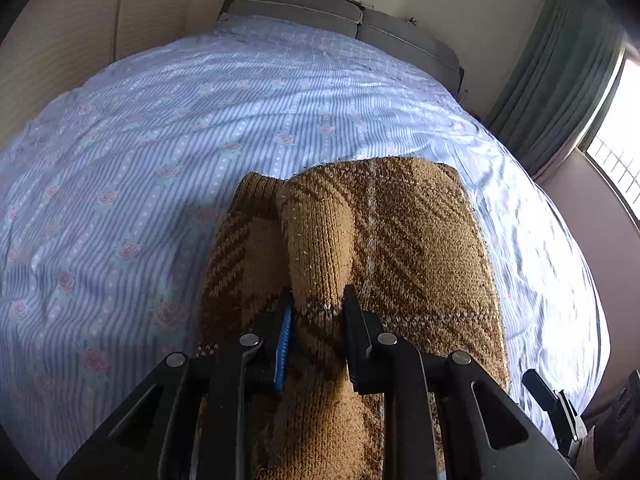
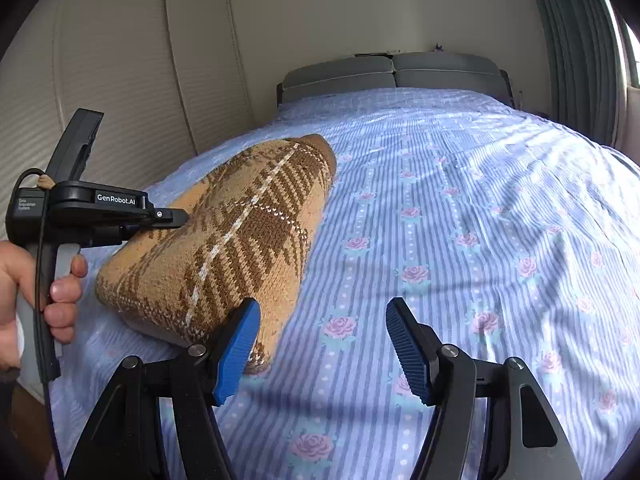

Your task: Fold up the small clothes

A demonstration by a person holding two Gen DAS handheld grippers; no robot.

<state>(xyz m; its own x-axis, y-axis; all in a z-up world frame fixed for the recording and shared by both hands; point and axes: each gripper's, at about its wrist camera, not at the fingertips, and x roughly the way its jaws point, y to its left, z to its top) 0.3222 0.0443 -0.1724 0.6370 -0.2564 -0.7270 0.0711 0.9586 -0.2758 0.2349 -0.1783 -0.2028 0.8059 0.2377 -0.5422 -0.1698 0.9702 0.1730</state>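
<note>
A brown and tan knitted sweater (image 1: 400, 240) with a plaid pattern lies folded on the bed. In the left wrist view my left gripper (image 1: 318, 304) is shut on a raised roll of its knit near the close end, both pads pressing the fabric. The right wrist view shows the same sweater (image 2: 240, 232) at the left, with the left gripper (image 2: 176, 216) held by a hand (image 2: 60, 292) over its left side. My right gripper (image 2: 322, 308) stands open just above the sheet, its left pad (image 2: 236, 352) beside the sweater's near corner, and only bedsheet shows between its fingers.
The bed is covered by a blue striped sheet (image 2: 480, 220) with pink roses. A grey padded headboard (image 2: 392, 72) stands at the far end. Pale wardrobe doors (image 2: 120, 80) run along the left, and a green curtain (image 1: 560, 80) and a bright window (image 1: 620, 140) are on the right.
</note>
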